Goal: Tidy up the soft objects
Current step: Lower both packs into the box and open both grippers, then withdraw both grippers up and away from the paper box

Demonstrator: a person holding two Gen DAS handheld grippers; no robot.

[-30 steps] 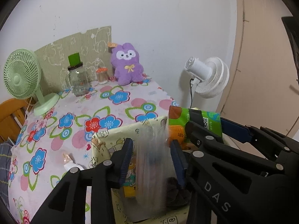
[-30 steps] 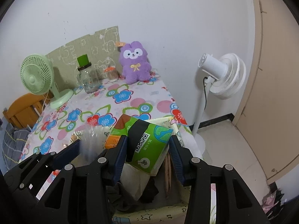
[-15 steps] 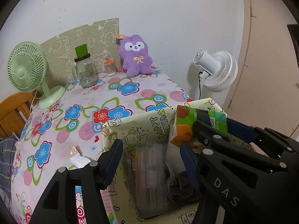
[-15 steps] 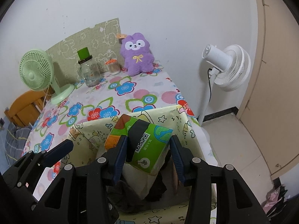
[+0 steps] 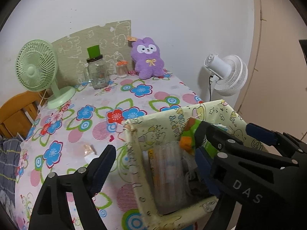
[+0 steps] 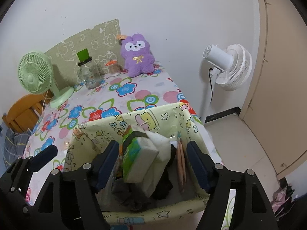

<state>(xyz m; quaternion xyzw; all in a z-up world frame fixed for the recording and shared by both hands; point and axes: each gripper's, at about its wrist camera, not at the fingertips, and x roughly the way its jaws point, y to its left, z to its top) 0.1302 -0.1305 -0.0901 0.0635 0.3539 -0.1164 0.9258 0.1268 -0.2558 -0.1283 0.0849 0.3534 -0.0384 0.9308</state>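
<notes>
A yellow cartoon-print storage box (image 5: 172, 120) (image 6: 153, 115) stands at the table's near right corner. In it lie a clear plastic pack (image 5: 168, 170) and a green tissue pack (image 6: 137, 157) (image 5: 191, 134), over dark cloth and a white item. My left gripper (image 5: 155, 161) is open above the box's left side, with the clear pack lying free below. My right gripper (image 6: 153, 157) is open above the box, and the tissue pack rests loose between its fingers. A purple plush bunny (image 5: 147, 57) (image 6: 138, 54) sits at the table's far edge.
On the floral tablecloth (image 5: 96, 115) stand a green desk fan (image 5: 38, 69), a glass jar with a green lid (image 5: 96, 71) and a small toothpick holder (image 5: 121, 68). A small wrapper (image 5: 89, 151) lies left of the box. A white floor fan (image 6: 228, 67) stands right of the table.
Both grippers opened and pulled back. The left let the clear pack go into the box. The right let the tissue pack go, and it now leans inside the box.
</notes>
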